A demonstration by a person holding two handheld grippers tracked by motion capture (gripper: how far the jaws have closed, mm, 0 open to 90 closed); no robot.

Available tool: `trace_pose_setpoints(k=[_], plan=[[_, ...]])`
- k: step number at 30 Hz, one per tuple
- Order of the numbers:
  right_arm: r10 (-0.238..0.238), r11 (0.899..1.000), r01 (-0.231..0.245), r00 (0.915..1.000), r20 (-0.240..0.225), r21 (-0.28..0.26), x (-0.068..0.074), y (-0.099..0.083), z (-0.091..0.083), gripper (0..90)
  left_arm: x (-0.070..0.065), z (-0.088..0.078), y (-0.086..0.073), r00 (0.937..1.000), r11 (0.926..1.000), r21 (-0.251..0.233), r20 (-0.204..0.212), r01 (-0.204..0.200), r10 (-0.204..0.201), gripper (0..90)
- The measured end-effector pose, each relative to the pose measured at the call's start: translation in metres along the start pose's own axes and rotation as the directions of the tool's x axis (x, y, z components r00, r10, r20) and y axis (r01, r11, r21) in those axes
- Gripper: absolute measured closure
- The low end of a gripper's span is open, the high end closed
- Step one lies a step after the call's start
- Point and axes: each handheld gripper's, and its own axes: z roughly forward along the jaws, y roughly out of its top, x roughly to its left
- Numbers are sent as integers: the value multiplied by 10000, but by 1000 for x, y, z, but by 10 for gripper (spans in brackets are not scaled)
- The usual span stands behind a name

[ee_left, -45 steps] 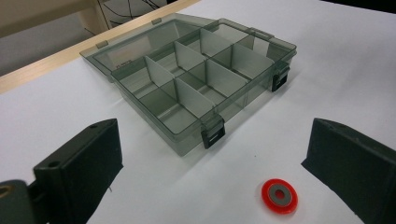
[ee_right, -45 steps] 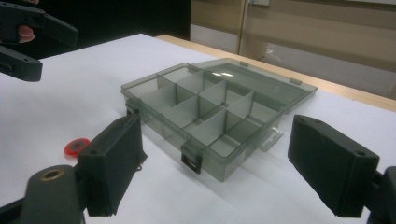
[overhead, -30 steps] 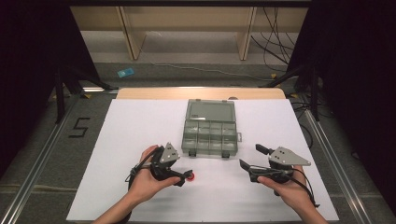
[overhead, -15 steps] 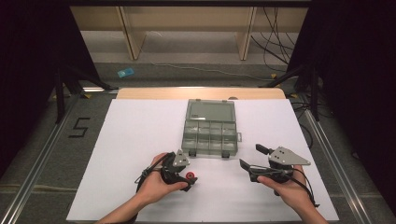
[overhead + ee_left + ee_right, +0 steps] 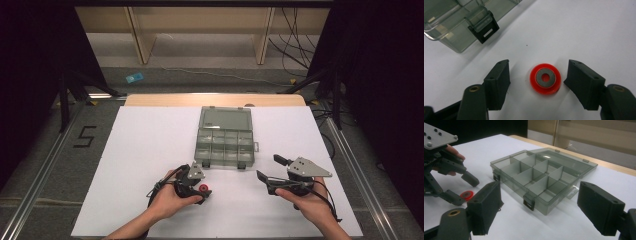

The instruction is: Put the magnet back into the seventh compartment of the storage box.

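Note:
A red ring with a grey metal centre (image 5: 545, 78) lies flat on the white table sheet (image 5: 150, 145), just in front of the open box. My left gripper (image 5: 539, 72) is lowered over it, one jaw on each side. The jaws have just been closing, and a gap still shows between each pad and the ring, so it is open. From above, the left gripper (image 5: 202, 192) and the ring (image 5: 204, 188) sit near the front middle. My right gripper (image 5: 268, 167) stands open to the right, with nothing between its jaws. The right gripper view (image 5: 539, 205) shows the left gripper (image 5: 465, 191) and the ring (image 5: 467, 195).
A smoky clear plastic organiser box (image 5: 225, 150) lies open mid-table, its several compartments empty and its lid folded back. One of its black latches (image 5: 484, 32) is close to my left jaws. A wooden board edge (image 5: 215, 100) borders the far side.
My left gripper has shifted right and down onto the red ring, and its jaws have narrowed around it. The right gripper has stayed still.

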Motion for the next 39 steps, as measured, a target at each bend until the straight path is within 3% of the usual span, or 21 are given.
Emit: trace_pose_setpoints(k=[4, 8, 11, 13, 14, 23, 27, 29, 32, 39], plan=[[168, 9999, -168, 9999, -40, 33, 1, 0, 0, 207, 1, -1, 2, 9999, 9998, 131, 7, -152, 152, 420], [169, 9999, -169, 9998, -49, 28, 1, 0, 0, 208, 1, -1, 4, 10000, 9996, 264, 17, 63, -64, 482], [97, 10000, -97, 9999, -66, -22, 1, 0, 0, 208, 1, -3, 6, 10000, 9989, 466, 3, -59, 59, 586], [119, 9999, -119, 9999, -64, -10, 1, 0, 0, 209, 0, -2, 6, 10000, 9993, 367, -61, 58, -56, 618], [112, 9999, -112, 9999, -66, 6, 1, 0, 0, 210, 1, -3, 7, 10000, 9980, 626, -23, 75, -73, 621], [31, 9999, -31, 10000, -2, -100, 0, 0, 0, 210, 1, -3, 8, 9999, 9987, 507, -13, 110, -110, 629], [228, 9997, -227, 9997, -106, 85, 1, 1, -2, 211, 0, -3, 8, 9999, 9988, 474, -39, 125, -123, 629], [248, 9997, -247, 9997, -91, 78, 1, 1, -2, 211, 1, -6, 9, 9999, 9978, 655, -46, 96, -93, 629], [234, 9997, -233, 9997, -90, 71, 0, 1, -2, 211, 1, -6, 10, 9999, 9996, 231, -8, 165, -165, 629], [122, 9999, -122, 9999, -64, -29, 0, 1, -2, 211, 1, -12, 13, 9999, 9999, 23, -76, 113, -113, 630]])
